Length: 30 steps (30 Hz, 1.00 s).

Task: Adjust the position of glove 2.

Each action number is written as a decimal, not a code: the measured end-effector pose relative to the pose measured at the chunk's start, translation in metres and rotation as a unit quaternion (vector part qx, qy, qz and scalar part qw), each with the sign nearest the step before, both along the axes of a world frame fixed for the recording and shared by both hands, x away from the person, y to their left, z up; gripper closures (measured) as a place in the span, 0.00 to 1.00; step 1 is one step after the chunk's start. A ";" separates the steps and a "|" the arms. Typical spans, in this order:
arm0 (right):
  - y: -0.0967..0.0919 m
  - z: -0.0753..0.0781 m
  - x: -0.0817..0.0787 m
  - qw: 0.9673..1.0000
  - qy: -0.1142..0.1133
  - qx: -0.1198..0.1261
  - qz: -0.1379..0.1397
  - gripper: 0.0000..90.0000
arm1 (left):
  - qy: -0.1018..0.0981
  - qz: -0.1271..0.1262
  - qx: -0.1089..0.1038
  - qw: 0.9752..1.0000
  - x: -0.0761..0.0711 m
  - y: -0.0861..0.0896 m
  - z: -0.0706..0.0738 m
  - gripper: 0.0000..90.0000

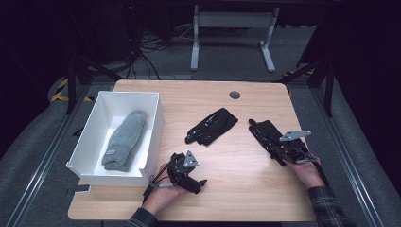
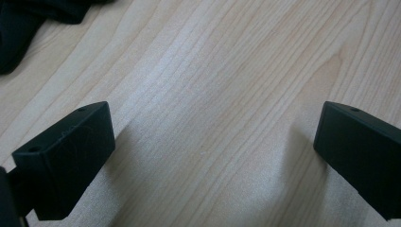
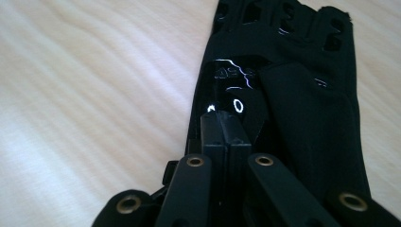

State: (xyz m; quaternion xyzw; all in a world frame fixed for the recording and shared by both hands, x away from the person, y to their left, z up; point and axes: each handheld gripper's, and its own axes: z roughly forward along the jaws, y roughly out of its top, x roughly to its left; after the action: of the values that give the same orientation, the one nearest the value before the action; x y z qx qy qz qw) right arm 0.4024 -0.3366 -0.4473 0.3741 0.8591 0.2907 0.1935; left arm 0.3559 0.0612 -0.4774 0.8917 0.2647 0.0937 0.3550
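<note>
so, view by view:
high view: right gripper [image 1: 270,143] lies on the right-hand black glove [image 1: 265,134] at the table's [image 1: 246,189] right side; white box [image 1: 152,124] with a grey sock [image 1: 124,140] stands far left — lift clear before crossing.
left gripper view: left gripper [image 2: 213,142] jaws wide apart over bare wood, holding nothing.
right gripper view: jaws pinched tight on the glove's cuff edge — keep the pinch firm.

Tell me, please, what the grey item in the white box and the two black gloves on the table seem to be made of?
The grey item looks like soft knitted wool or fleece: matte, fuzzy, with a ribbed cuff. The black gloves seem to be thin matte synthetic fabric with perforations and a glossy patch that catches light. The white box appears to be smooth cardboard or plastic.
</note>
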 end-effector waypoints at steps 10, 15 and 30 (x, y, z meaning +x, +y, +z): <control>0.024 -0.001 -0.029 0.998 0.015 0.011 0.053 1.00 | 0.003 0.001 0.001 1.000 0.000 0.000 0.000 0.00; 0.031 0.001 -0.042 0.997 0.018 0.023 0.073 1.00 | 0.003 -0.001 0.001 1.000 0.000 0.000 0.000 0.00; -0.005 0.000 -0.021 1.000 0.017 0.009 0.025 1.00 | 0.001 -0.005 0.000 1.000 0.000 0.000 0.000 0.00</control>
State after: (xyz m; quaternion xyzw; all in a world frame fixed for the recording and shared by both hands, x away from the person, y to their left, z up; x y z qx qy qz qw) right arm 0.3816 -0.3413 -0.4472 0.3591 0.8687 0.2966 0.1686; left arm 0.3557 0.0613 -0.4774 0.8929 0.2603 0.0913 0.3558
